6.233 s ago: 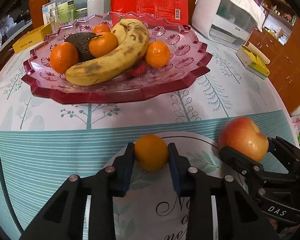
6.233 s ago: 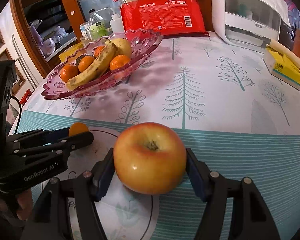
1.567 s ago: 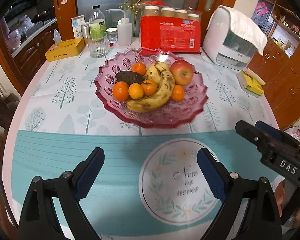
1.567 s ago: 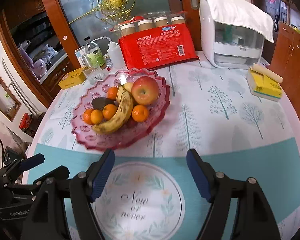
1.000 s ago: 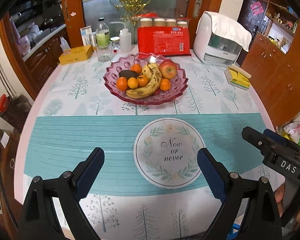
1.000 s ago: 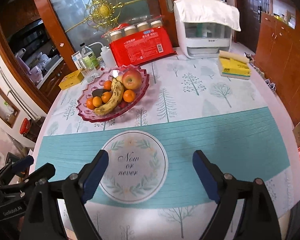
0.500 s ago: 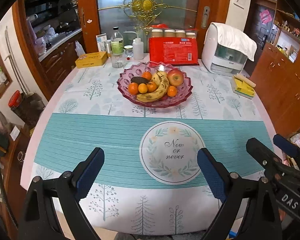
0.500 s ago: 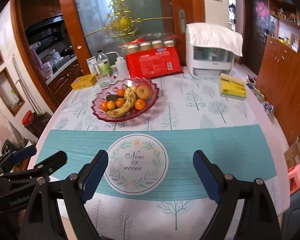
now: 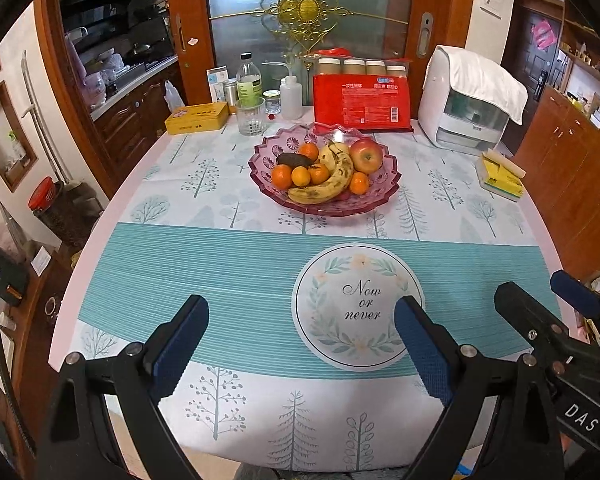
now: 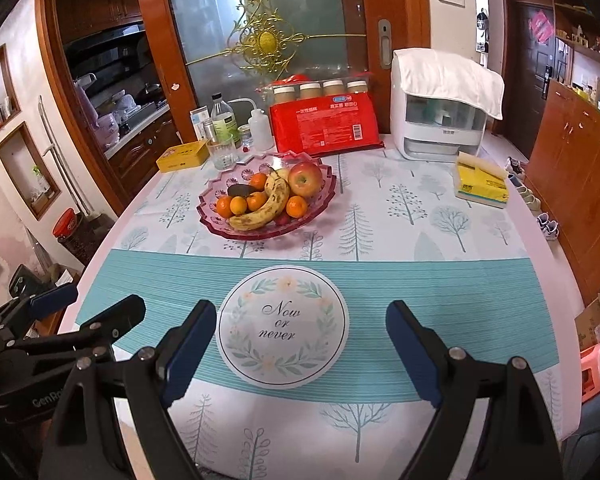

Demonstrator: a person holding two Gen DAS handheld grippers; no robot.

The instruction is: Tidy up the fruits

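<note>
A pink glass fruit dish [image 9: 384, 190] [image 10: 324, 196] stands at the back middle of the table. In it lie a banana [image 9: 328, 188] [image 10: 266, 206], a red apple [image 9: 366, 156] [image 10: 306, 179], several oranges [image 9: 282, 176] [image 10: 225, 206] and a dark avocado [image 9: 294, 160] [image 10: 240, 190]. My left gripper [image 9: 300, 338] hangs open and empty above the table's near edge, far from the dish. Beside it my right gripper [image 10: 300, 340] is also open, with nothing between its blue pads [image 10: 414, 354]. Each gripper shows at the edge of the other's view.
A round "Now or never" print [image 9: 358, 306] [image 10: 282, 326] marks the teal band of the tablecloth. Behind the dish stand a red packet [image 9: 362, 104], bottles, a glass [image 9: 251, 116], a yellow tin [image 9: 198, 118] and a white appliance [image 9: 470, 100]. A yellow tissue pack [image 10: 482, 186] lies right.
Both grippers have drawn back and up from the dish, so the whole table now shows. The orange and apple they gripped earlier now lie in the dish. Both stay open.
</note>
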